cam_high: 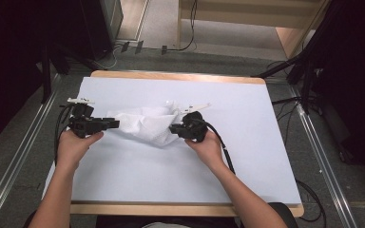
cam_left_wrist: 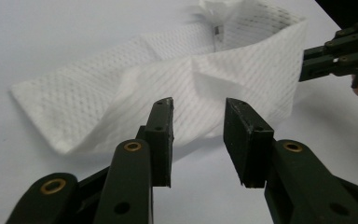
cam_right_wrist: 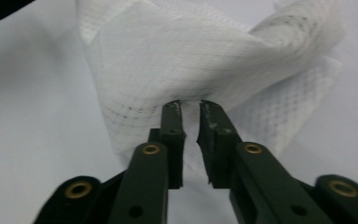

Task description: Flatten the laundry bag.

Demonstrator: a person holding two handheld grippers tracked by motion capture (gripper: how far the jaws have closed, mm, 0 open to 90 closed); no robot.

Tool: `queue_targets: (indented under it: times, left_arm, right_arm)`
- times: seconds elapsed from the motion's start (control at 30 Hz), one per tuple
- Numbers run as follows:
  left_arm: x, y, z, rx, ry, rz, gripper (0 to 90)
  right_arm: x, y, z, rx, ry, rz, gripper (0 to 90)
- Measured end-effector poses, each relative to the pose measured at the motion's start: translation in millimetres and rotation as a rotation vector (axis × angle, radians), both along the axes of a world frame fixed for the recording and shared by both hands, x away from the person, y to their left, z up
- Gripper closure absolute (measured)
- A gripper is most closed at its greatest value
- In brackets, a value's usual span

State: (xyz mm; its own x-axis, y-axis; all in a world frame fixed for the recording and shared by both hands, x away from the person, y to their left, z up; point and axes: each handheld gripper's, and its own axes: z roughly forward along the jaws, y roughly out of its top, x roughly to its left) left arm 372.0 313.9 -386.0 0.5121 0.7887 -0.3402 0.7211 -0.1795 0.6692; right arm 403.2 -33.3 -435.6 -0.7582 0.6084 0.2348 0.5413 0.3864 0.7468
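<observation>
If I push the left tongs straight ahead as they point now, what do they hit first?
Most likely the white cloth: it lies right ahead of the open left tongs, apparently just short of touching, though depth is hard to judge.

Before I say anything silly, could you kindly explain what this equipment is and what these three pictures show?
A person sits at a table covered by a pale sheet and holds black two-jaw tongs in each hand. One picture looks down from above; the other two come from cameras riding on the tongs, looking along their jaws. On the sheet lies a crumpled white mesh-patterned cloth. The left tongs stand open just in front of the cloth, with nothing between the jaws. The right tongs are nearly shut at a fold of the cloth; the jaw tips touch it, though a narrow gap remains, so I cannot tell whether it is gripped.
</observation>
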Motion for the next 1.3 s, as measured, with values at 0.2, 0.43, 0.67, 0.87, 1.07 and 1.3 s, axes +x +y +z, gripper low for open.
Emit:
queue_targets:
  times: [0.2,0.43,0.67,0.87,1.07,1.3]
  left_arm:
    - [0.7,-6.0,-0.4,0.004,0.004,-0.017,62.1]
    - [1.6,-12.1,-1.9,0.017,0.000,-0.036,54.6]
    - [1.2,-18.0,-0.8,0.026,-0.004,-0.049,51.2]
    - [-0.5,-22.9,4.7,0.022,-0.017,-0.061,50.2]
    - [4.6,-28.3,9.9,0.029,-0.014,-0.061,55.4]
    - [23.6,-41.5,6.9,0.036,0.026,-0.073,82.6]
  right_arm:
    - [0.8,20.0,-3.4,0.014,0.026,0.045,90.0]
    - [-0.4,40.7,-13.1,-0.012,0.027,0.082,90.0]
    - [-5.2,55.6,-24.8,-0.054,0.056,0.129,90.0]
    - [-7.3,58.7,-28.5,-0.066,0.081,0.146,90.0]
    - [-12.7,43.2,-9.9,-0.044,0.052,0.147,90.0]
    - [-20.3,16.2,5.2,-0.031,0.045,0.117,90.0]
